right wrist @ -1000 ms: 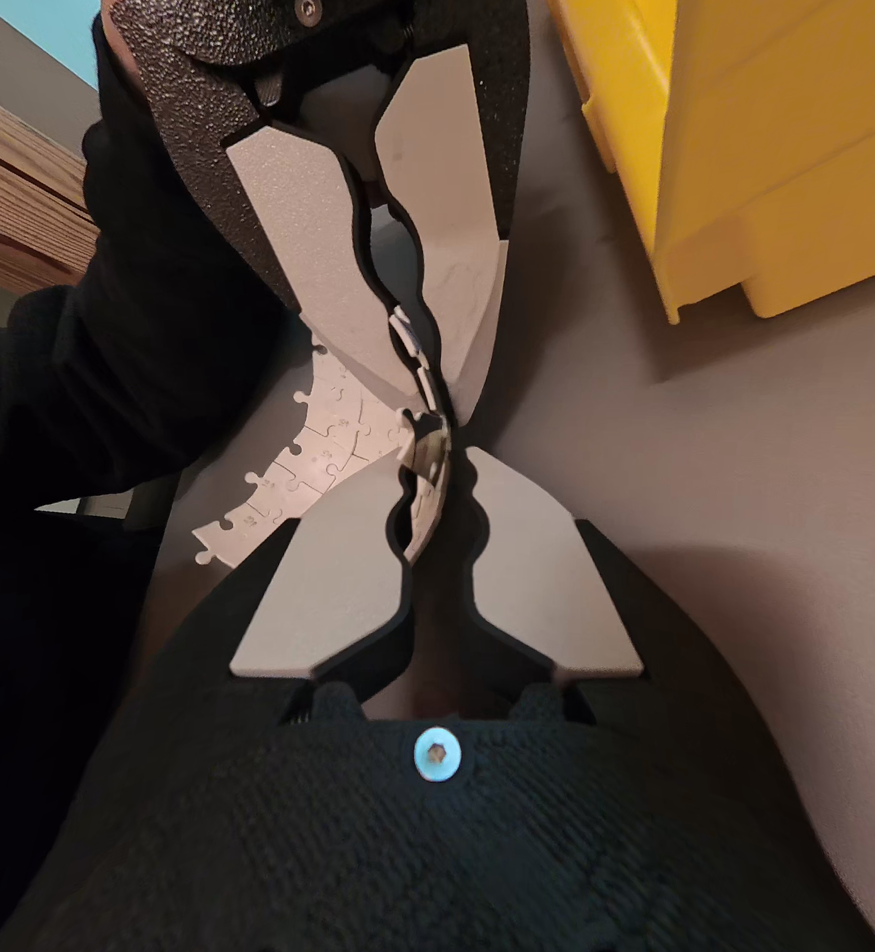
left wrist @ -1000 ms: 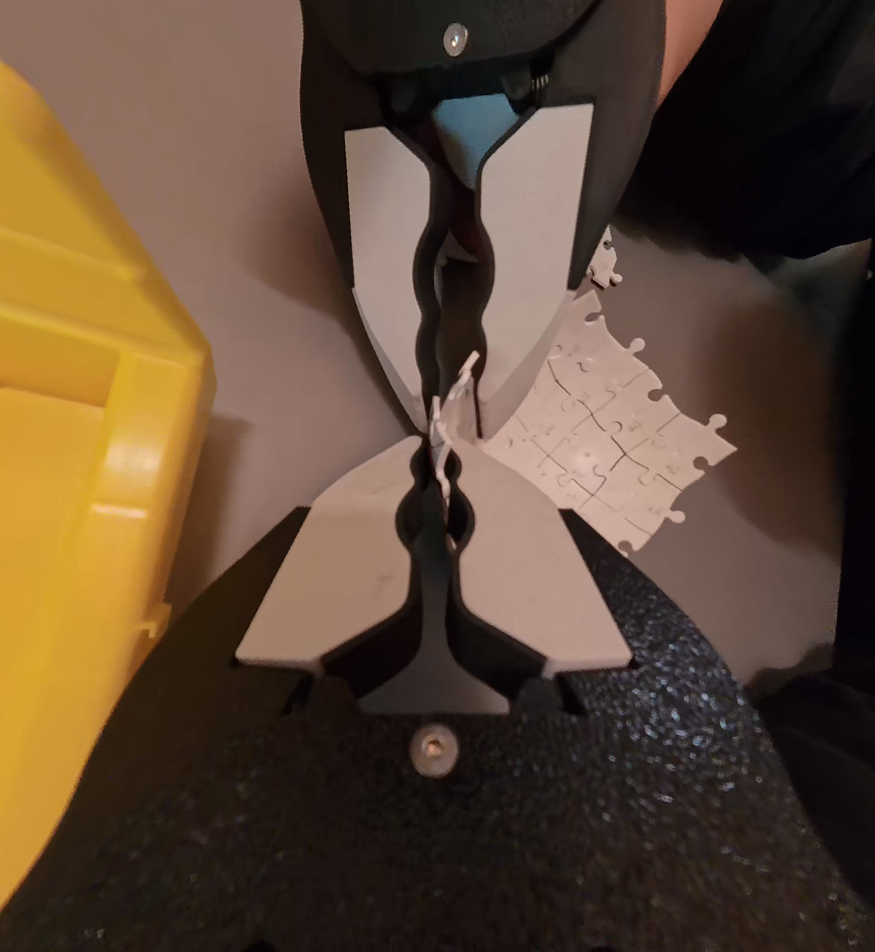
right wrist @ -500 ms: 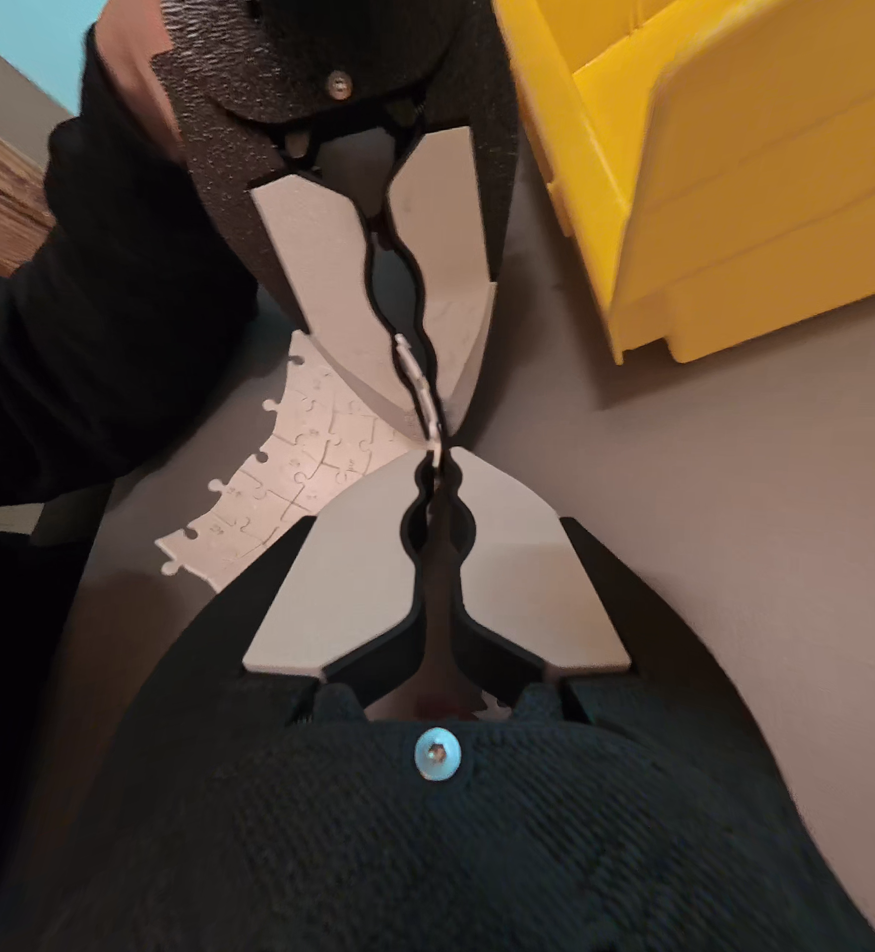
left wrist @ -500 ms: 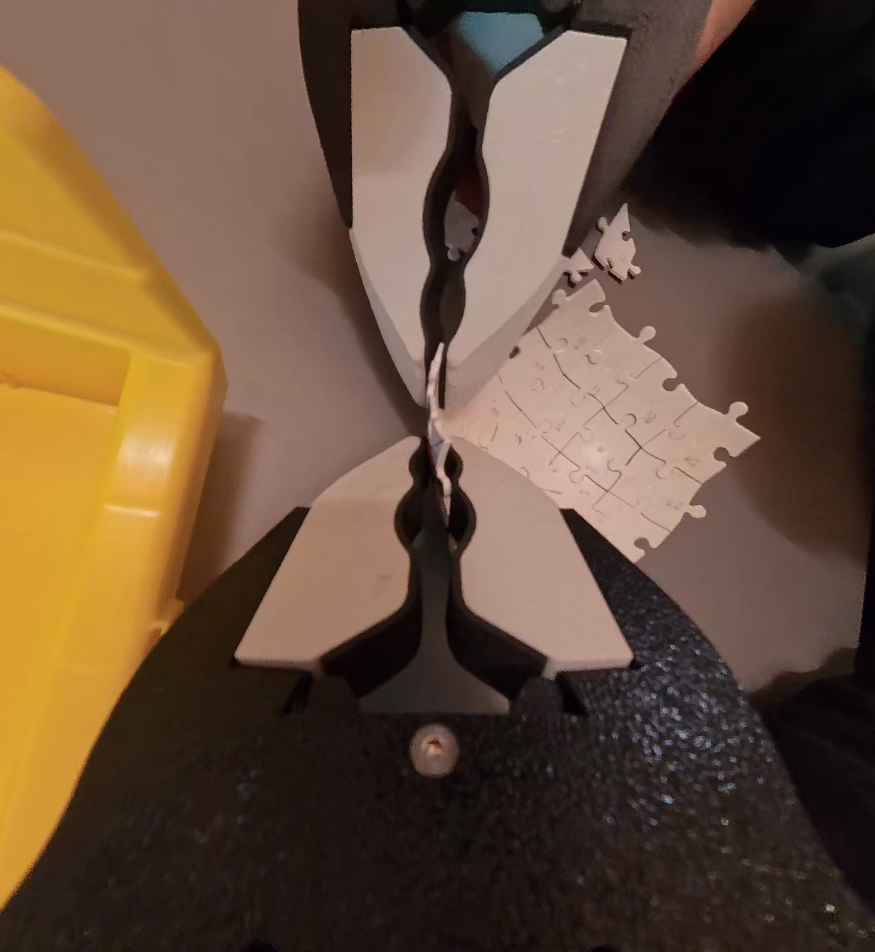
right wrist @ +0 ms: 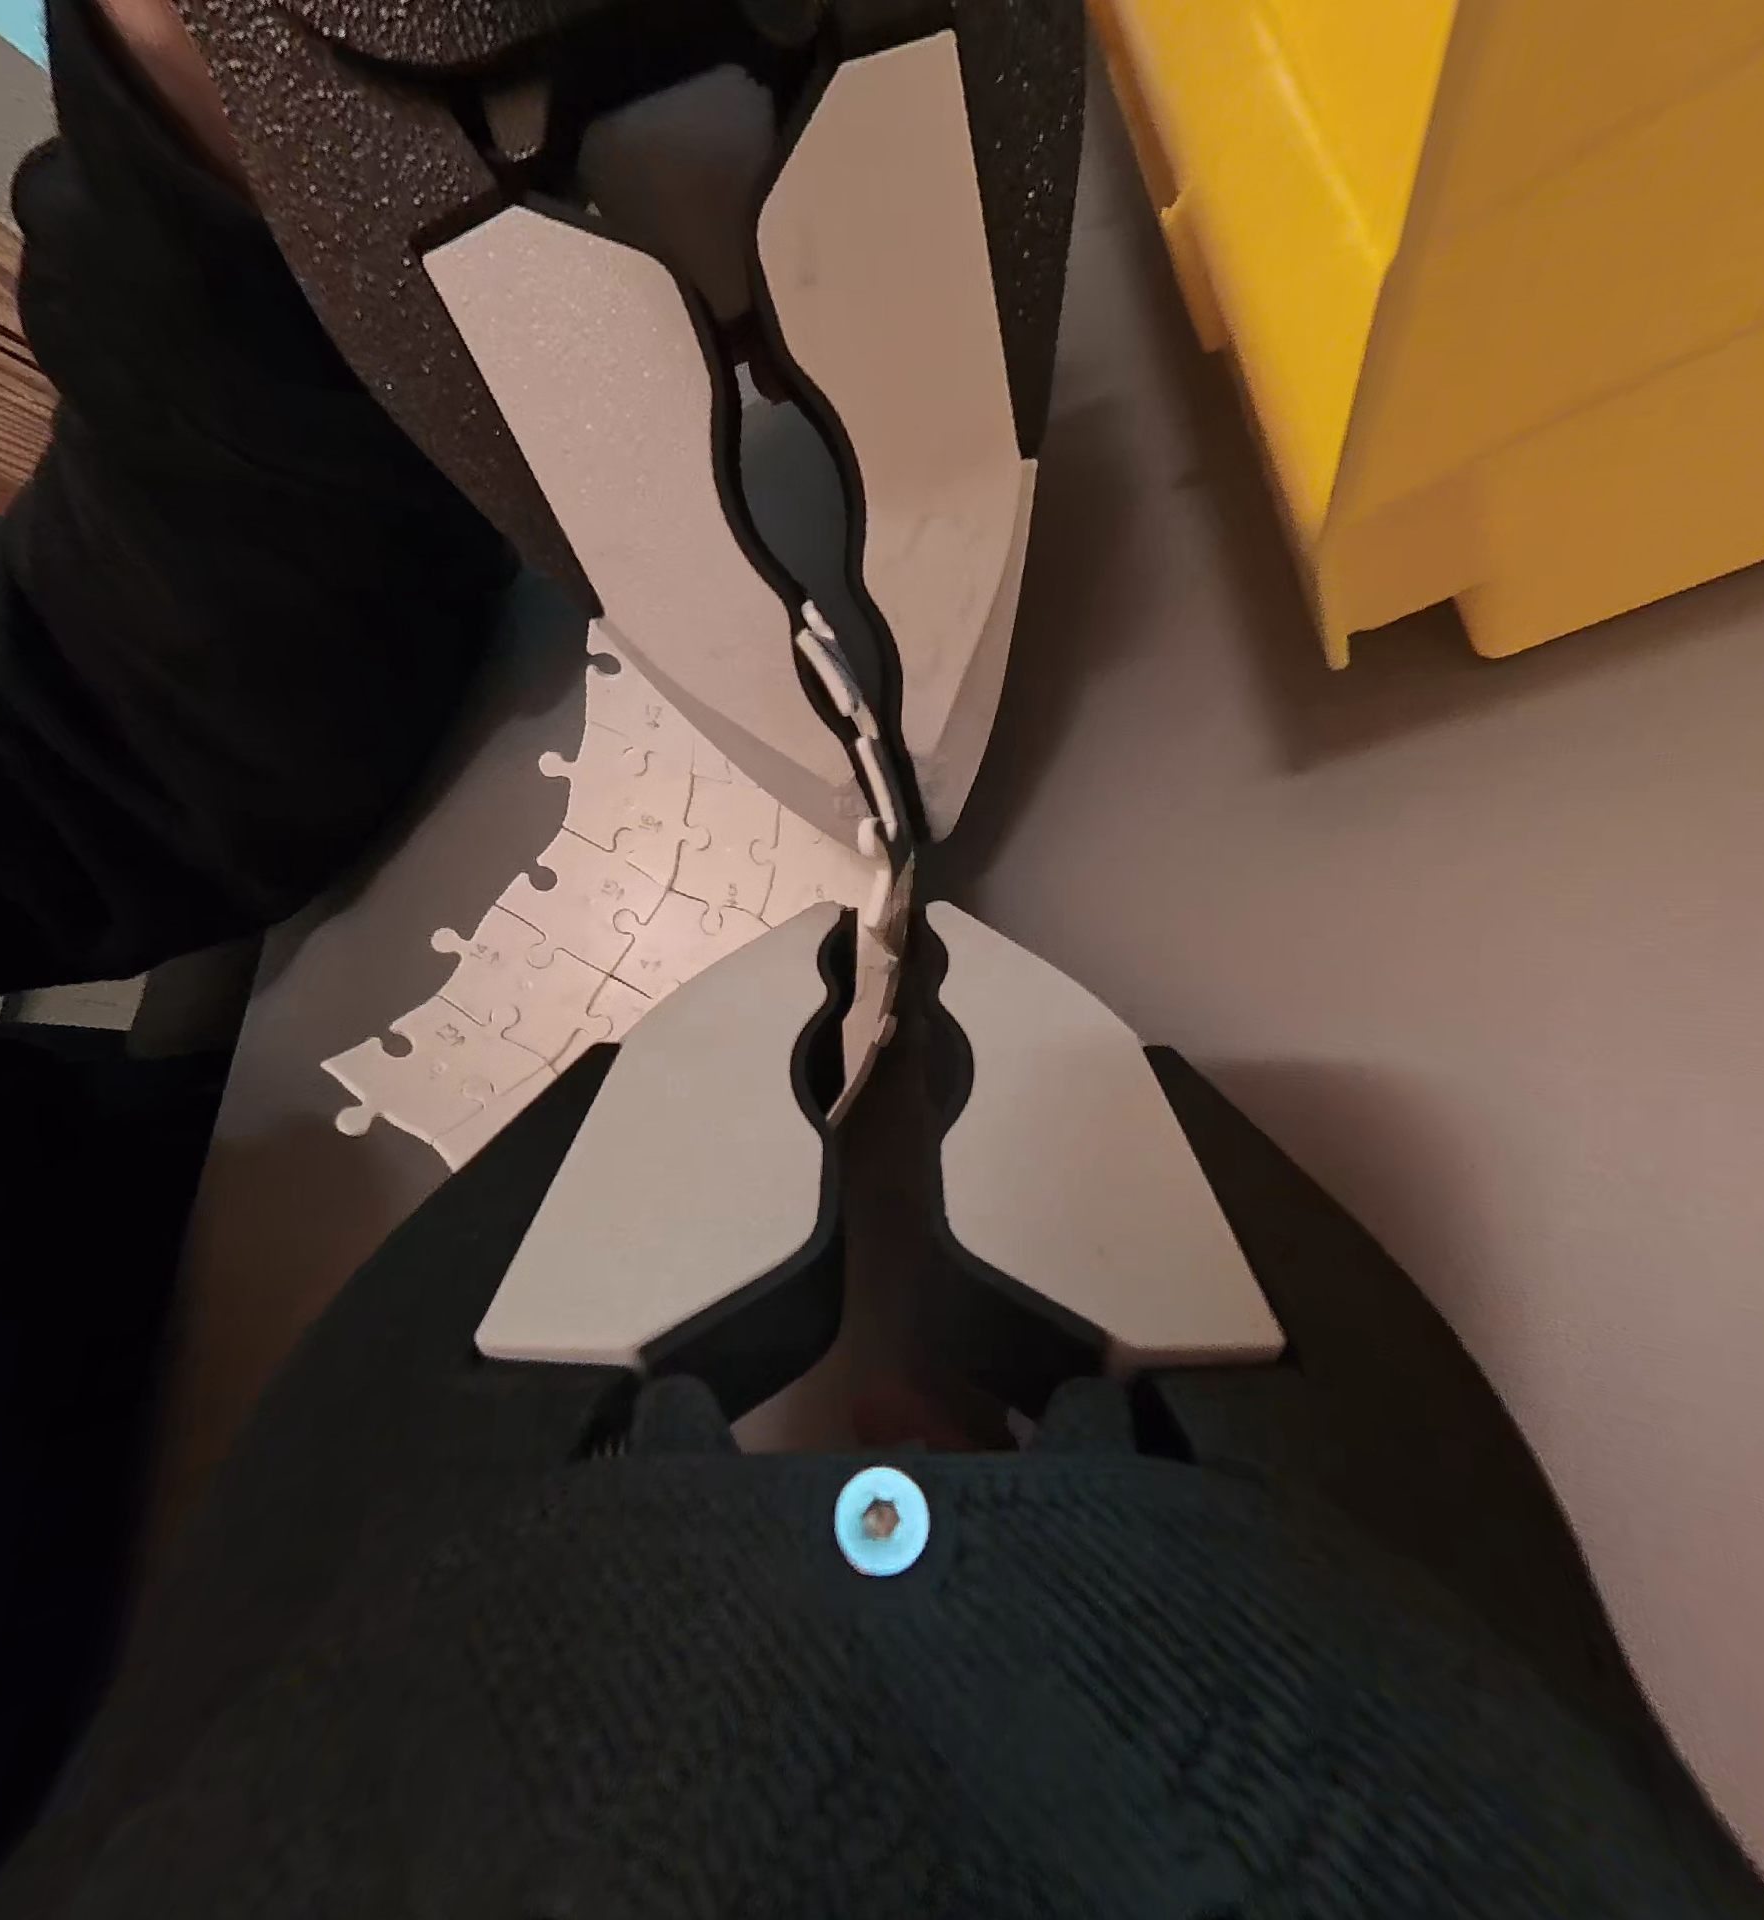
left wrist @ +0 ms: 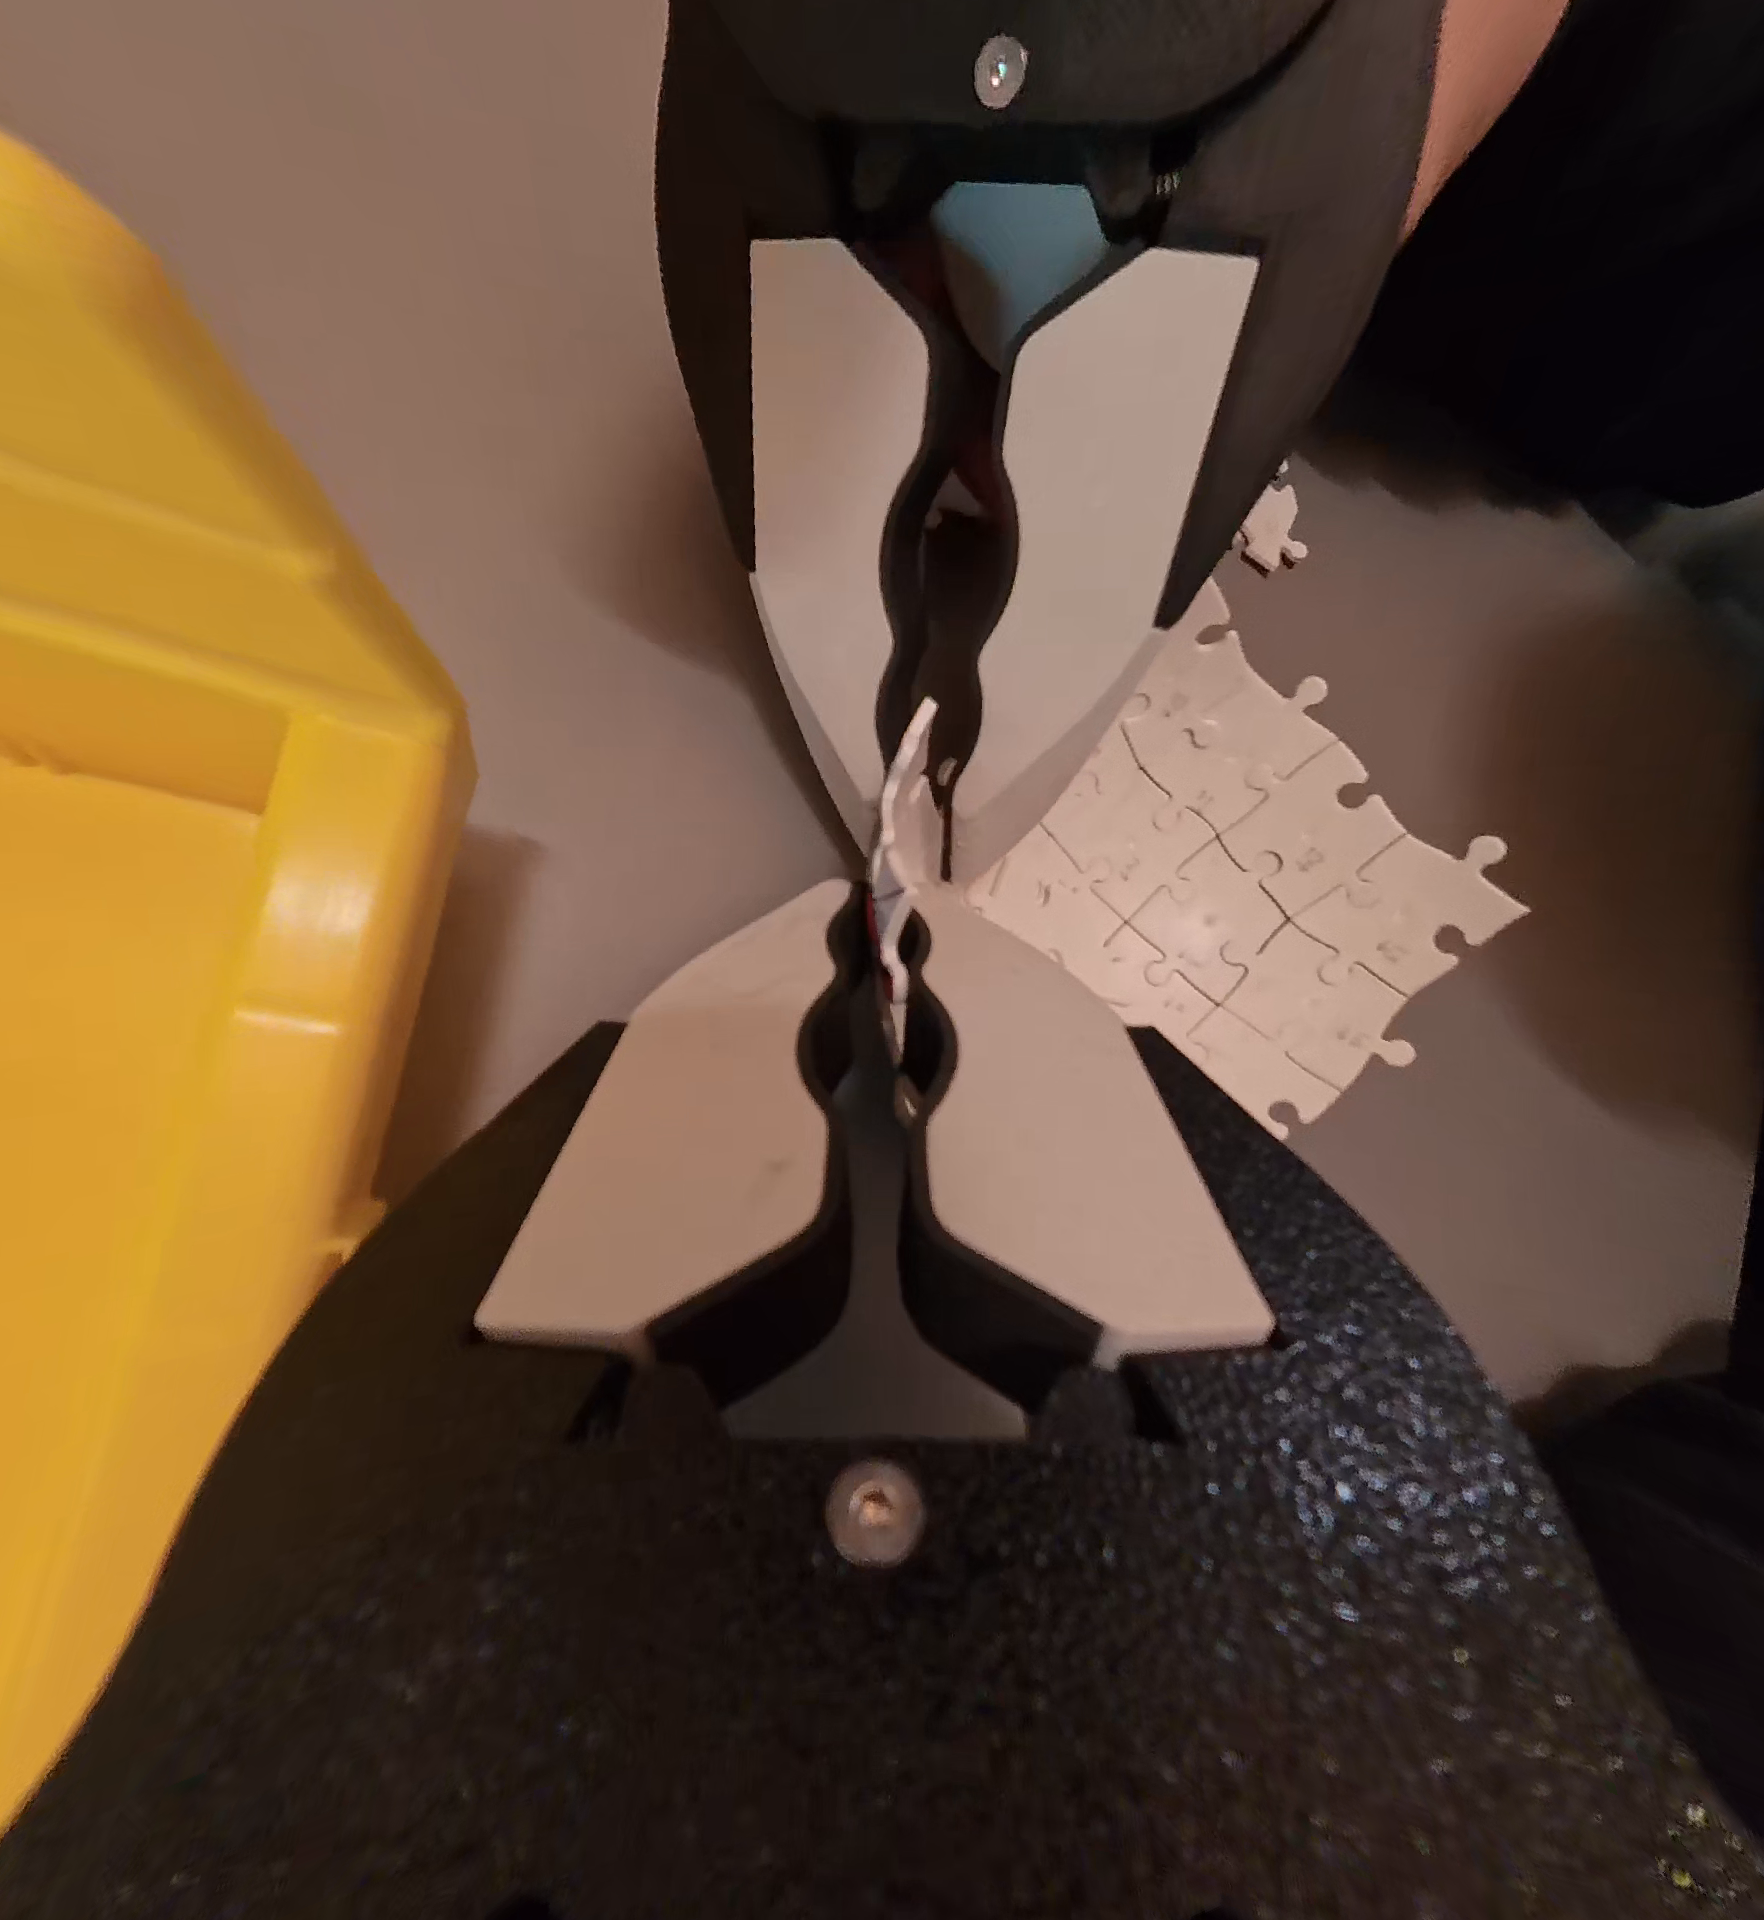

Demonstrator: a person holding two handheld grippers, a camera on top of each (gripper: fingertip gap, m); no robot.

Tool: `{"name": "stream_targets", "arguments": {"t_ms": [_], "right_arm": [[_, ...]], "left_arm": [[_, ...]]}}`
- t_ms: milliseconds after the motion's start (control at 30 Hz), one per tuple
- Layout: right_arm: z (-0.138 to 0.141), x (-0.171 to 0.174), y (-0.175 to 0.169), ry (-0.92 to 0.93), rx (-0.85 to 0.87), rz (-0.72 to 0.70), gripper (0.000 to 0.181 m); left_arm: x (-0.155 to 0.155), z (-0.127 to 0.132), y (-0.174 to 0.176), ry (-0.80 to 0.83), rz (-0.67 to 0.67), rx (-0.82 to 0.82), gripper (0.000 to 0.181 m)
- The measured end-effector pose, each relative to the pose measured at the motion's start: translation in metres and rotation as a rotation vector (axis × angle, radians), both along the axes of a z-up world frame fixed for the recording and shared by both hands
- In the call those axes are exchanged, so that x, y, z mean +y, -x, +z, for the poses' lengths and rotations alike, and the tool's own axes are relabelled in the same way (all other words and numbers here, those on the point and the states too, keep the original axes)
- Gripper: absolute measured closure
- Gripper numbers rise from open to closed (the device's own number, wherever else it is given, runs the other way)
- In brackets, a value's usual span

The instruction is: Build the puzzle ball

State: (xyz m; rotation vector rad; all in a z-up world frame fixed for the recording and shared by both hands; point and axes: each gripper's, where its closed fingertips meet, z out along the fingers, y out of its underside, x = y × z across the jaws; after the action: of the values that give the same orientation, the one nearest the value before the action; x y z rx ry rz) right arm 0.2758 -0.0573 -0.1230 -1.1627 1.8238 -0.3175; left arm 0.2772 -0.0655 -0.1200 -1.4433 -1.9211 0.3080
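My left gripper is shut on a white puzzle piece, seen edge-on between its pads. My right gripper faces it tip to tip from above and is shut on another white piece. The two pieces meet at the tips. In the right wrist view my right gripper holds a curved white piece, and the left gripper holds a short strip of pieces. A flat joined sheet of white puzzle pieces lies on the grey table below; it also shows in the right wrist view.
A yellow plastic bin stands close on the left; it sits at the upper right of the right wrist view. A loose puzzle piece lies beyond the sheet. Black sleeves fill the side by the sheet. Less than 4 cm separates the two grippers' tips.
The grippers stay tip to tip, each still holding its piece. The right gripper pushed closer half a second ago and has drawn back and tilted.
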Motion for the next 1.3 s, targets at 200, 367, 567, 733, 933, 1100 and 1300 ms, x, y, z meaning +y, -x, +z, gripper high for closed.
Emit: {"name": "stream_targets", "arguments": {"t_ms": [200, 367, 567, 733, 933, 1100, 1300], "right_arm": [[-0.003, 0.0, -0.001, -0.02, 0.0, -0.003, 0.176], [0.001, 0.0, -0.004, -0.102, -0.025, -0.046, 0.173], [0.0, -0.002, -0.004, -0.132, -0.028, -0.066, 0.176], [-0.001, -0.003, -0.006, -0.103, -0.023, -0.059, 0.177], [0.0, -0.005, -0.006, -0.054, -0.007, -0.053, 0.177], [0.002, -0.003, -0.007, 0.001, -0.002, -0.026, 0.176], [0.004, -0.003, -0.008, 0.023, -0.015, -0.015, 0.177]], "left_arm": [[-0.001, 0.002, 0.001, 0.021, -0.001, -0.011, 0.178], [-0.002, 0.005, 0.0, 0.049, 0.001, -0.025, 0.178], [-0.003, 0.004, -0.001, 0.075, -0.005, -0.042, 0.178], [-0.004, 0.004, -0.003, 0.084, -0.004, -0.051, 0.178], [-0.005, 0.006, -0.003, 0.087, 0.008, -0.044, 0.177], [-0.009, 0.008, -0.006, 0.068, 0.052, -0.04, 0.162], [-0.008, 0.02, -0.006, 0.023, 0.079, 0.033, 0.153]]}}
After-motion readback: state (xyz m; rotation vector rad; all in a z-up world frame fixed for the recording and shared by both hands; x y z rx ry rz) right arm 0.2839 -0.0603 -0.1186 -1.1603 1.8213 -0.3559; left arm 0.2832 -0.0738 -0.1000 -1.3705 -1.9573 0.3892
